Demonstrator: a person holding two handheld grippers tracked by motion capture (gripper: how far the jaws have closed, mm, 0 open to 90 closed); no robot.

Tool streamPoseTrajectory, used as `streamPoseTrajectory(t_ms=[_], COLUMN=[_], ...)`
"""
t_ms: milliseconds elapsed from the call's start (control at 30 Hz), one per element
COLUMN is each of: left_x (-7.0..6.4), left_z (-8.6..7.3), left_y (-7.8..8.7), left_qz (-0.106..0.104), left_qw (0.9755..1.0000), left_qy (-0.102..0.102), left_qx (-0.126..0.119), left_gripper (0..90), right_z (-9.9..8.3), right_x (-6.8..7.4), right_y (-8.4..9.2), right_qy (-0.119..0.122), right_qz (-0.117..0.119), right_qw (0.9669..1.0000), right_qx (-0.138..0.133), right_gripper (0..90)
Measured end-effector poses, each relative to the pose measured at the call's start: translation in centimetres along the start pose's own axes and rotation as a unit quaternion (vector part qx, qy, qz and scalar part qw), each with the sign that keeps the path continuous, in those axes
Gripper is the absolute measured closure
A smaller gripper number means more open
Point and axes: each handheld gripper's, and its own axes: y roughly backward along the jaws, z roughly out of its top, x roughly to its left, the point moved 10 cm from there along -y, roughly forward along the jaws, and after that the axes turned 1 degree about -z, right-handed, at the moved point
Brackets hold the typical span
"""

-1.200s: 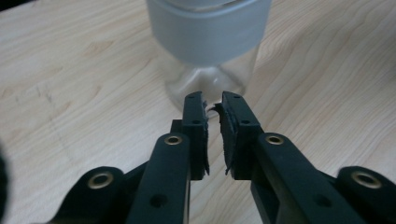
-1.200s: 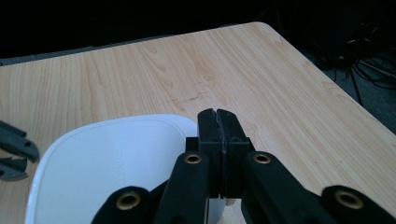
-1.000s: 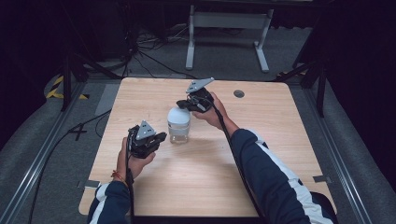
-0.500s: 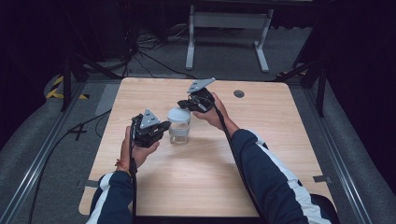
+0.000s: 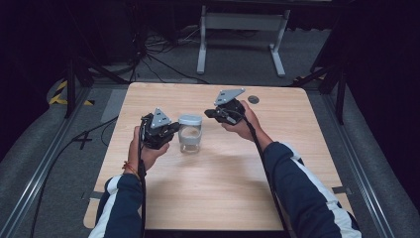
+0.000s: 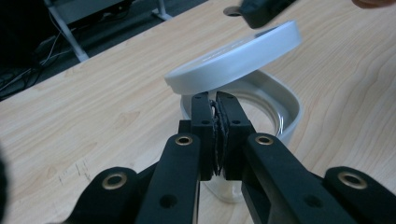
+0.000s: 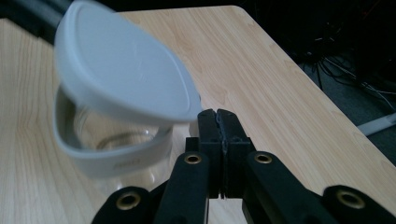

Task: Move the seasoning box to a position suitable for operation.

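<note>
jar (image 5: 189,140): clear, grey-rimmed, upright mid-table; lid (image 6: 236,54): grey, tilted, lifted above rim

Looks like a lab or recording studio, not a home. Pale wood-grain bench (image 5: 297,163) w/ rounded corners stands on grey carpet floor (image 5: 59,163), black surroundings all round. Black cables (image 5: 148,54) lie tangled on floor behind; grey metal stand (image 5: 237,29) at back; yellow-black hazard tape (image 5: 62,91) at left.
</note>
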Motion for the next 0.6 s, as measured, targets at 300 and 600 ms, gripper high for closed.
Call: streamPoseTrajectory(t_ms=[300, 600], left_x=[0.9, 1.0], left_z=[1.6, 2.6], left_y=[-1.2, -2.4], left_qz=[-0.006, -0.012], left_qw=[1.0000, 0.9999], left_qy=[0.007, -0.010], left_qx=[0.001, 0.002], left_gripper=[86.0, 83.7], right_z=[-4.6, -10.4], right_x=[1.0, 1.4], right_y=[3.9, 8.6], right_qy=[-0.010, -0.020], right_qz=[0.014, -0.020], right_qw=[0.9997, 0.9990], right_qx=[0.016, 0.035], right_gripper=[87.3, 87.2])
